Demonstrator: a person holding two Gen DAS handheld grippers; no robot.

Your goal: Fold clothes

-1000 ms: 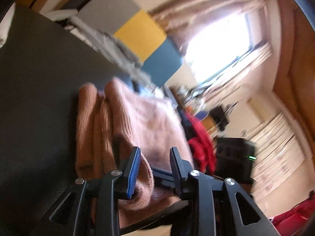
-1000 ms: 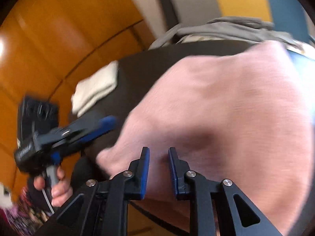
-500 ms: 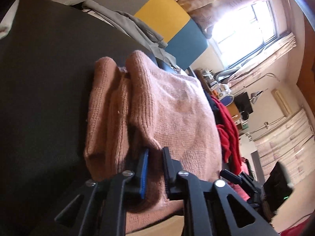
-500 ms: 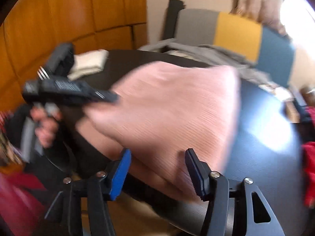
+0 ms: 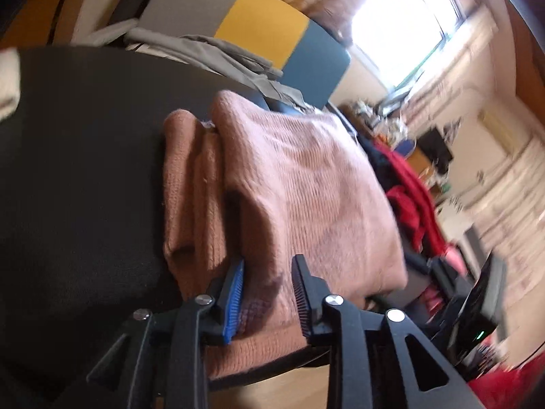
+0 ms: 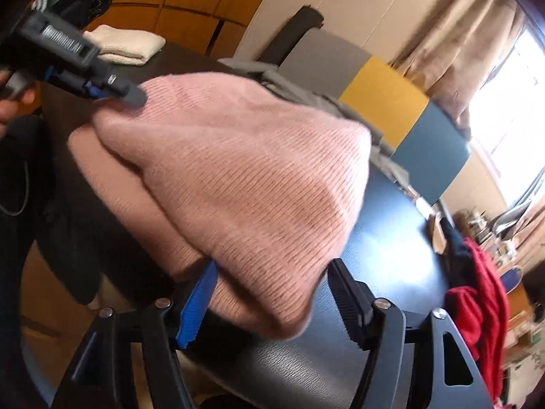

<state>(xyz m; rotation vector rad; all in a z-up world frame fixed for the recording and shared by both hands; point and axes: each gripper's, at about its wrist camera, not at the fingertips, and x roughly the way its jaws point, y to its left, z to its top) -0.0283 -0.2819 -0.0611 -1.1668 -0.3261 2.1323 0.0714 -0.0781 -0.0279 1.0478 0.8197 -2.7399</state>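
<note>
Since half a second earlier the left gripper [image 5: 267, 293] had opened its fingers; the right gripper [image 6: 272, 301] stayed spread. The folded pink sweater [image 6: 238, 177] lay on the black table [image 6: 391, 245], both grippers at its near edge.

Bare table [image 6: 391, 248] — right of sweater [image 6: 255, 177]

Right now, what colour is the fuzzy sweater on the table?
Pink, a dusty salmon shade. The sweater shows best in the right wrist view.

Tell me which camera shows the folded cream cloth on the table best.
The right wrist view: the cream cloth lies whole and folded at the table's far edge. The left wrist view catches only a blurred sliver at its left border.
</note>
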